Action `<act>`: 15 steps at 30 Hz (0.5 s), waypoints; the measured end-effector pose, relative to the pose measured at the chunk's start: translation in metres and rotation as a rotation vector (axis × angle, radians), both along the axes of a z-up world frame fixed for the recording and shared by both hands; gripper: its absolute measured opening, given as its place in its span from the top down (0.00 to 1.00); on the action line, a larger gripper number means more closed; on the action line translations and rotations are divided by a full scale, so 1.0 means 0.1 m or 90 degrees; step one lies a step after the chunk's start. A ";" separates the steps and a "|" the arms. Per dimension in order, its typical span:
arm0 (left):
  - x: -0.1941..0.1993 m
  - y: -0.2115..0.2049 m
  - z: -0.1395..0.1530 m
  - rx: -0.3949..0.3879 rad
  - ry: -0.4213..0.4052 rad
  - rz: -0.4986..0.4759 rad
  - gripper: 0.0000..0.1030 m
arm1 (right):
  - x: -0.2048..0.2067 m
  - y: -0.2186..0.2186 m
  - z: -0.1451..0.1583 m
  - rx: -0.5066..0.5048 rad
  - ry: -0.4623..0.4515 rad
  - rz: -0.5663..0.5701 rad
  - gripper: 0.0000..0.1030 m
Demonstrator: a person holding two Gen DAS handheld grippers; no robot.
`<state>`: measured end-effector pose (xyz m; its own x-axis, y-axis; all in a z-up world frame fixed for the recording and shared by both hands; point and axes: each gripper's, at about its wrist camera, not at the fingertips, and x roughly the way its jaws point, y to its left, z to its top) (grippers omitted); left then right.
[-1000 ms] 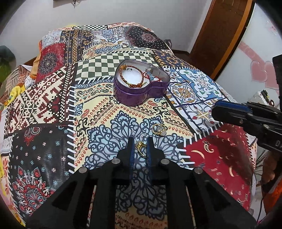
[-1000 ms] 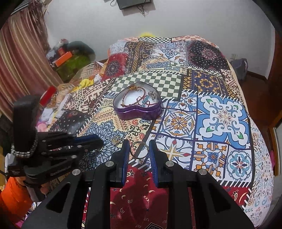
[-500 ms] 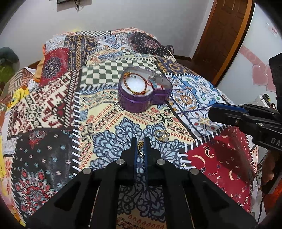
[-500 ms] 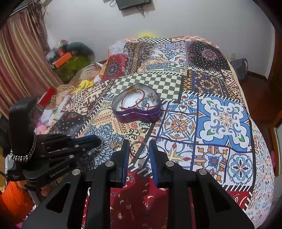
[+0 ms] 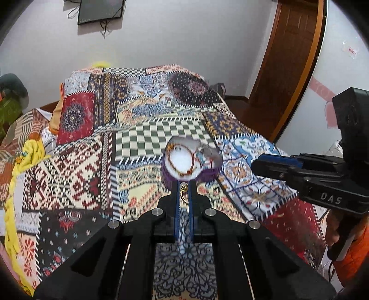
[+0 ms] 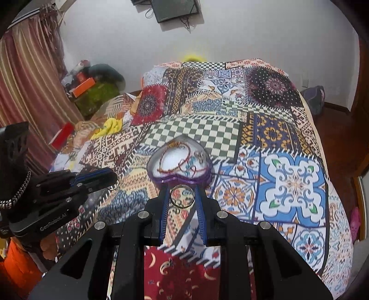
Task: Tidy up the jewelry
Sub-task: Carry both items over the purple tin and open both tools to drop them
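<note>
A purple heart-shaped box (image 5: 184, 172) (image 6: 184, 177) sits open on the patchwork bedspread with bracelets (image 5: 178, 159) (image 6: 175, 159) inside. My left gripper (image 5: 184, 185) is shut on a small gold ring (image 5: 183, 192) and holds it in the air just short of the box. My right gripper (image 6: 182, 191) is shut on a silver bangle (image 6: 182, 196), lifted off the bed just in front of the box. Each gripper shows in the other's view, the left one (image 6: 101, 177) and the right one (image 5: 272, 166).
The patchwork bedspread (image 6: 288, 184) covers the whole bed. Clothes and boxes (image 6: 92, 92) are piled at the far left by a striped curtain. A wooden door (image 5: 295, 64) stands at the right. A dark screen (image 5: 101, 10) hangs on the wall.
Both grippers have closed on their pieces and lifted them off the bedspread, then moved forward toward the purple box. The cameras now tilt up higher.
</note>
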<state>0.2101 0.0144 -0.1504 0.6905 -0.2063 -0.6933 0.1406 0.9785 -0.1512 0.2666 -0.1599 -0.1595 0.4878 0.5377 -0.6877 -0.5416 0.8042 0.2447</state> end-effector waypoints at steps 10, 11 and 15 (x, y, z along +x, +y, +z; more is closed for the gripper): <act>0.23 -0.01 0.03 -0.001 -0.017 -0.011 0.95 | 0.22 0.12 0.08 0.000 -0.020 0.007 0.81; 0.25 -0.02 0.03 -0.001 -0.017 -0.013 0.95 | 0.24 0.14 0.08 0.000 -0.020 0.008 0.81; 0.33 -0.03 0.00 -0.001 -0.017 -0.018 0.95 | 0.33 0.19 0.06 -0.002 -0.020 0.014 0.81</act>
<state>0.2433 0.0113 -0.1501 0.7026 -0.2268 -0.6745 0.1717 0.9739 -0.1486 0.2996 -0.1408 -0.1533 0.4976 0.5461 -0.6740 -0.5668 0.7928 0.2239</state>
